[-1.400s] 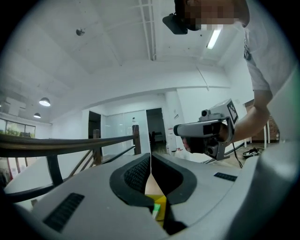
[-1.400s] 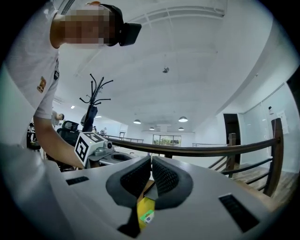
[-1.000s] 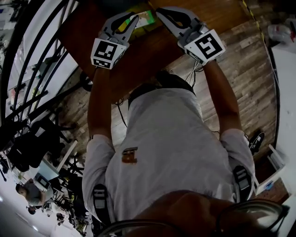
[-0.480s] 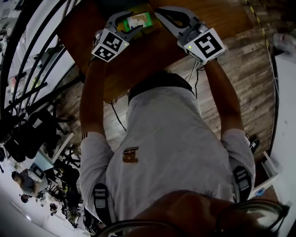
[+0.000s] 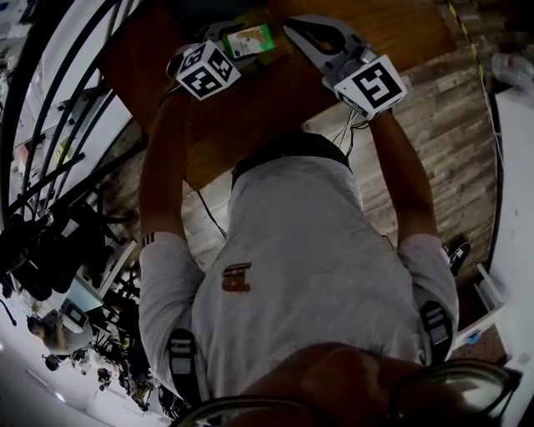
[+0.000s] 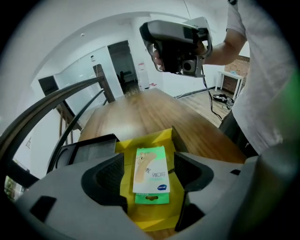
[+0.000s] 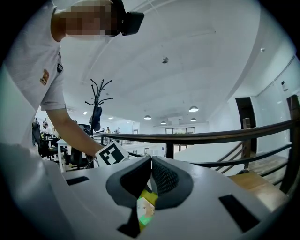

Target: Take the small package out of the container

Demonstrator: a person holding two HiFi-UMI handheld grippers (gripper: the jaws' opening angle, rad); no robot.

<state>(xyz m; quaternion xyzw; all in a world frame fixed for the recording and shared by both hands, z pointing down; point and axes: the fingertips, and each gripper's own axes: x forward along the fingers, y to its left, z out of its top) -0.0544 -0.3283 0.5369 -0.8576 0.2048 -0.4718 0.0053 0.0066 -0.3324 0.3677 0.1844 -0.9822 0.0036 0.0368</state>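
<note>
The small white-and-green package (image 6: pixel 151 171) lies flat on the yellow container (image 6: pixel 146 221) on the wooden table (image 5: pixel 250 108). My left gripper (image 6: pixel 150 164) hovers over it with its jaws opening. The package sits between the pads, with a gap on both sides. From the head view the package (image 5: pixel 249 40) shows just beyond the left gripper (image 5: pixel 224 40). My right gripper (image 5: pixel 294 25) is held above the table to the right of the package. Its jaws are shut with nothing between them (image 7: pixel 150 161).
A black tray (image 6: pixel 89 147) lies beside the yellow container on its left. A dark stair railing (image 5: pixel 58 117) runs along the table's left side. The table's near edge meets plank flooring (image 5: pixel 434 108). A cable (image 5: pixel 346 125) hangs from the right gripper.
The left gripper held the package at its jaw tips, then swung left and turned. Its jaws have spread, and the package now lies loose on the yellow container. The right gripper has barely moved.
</note>
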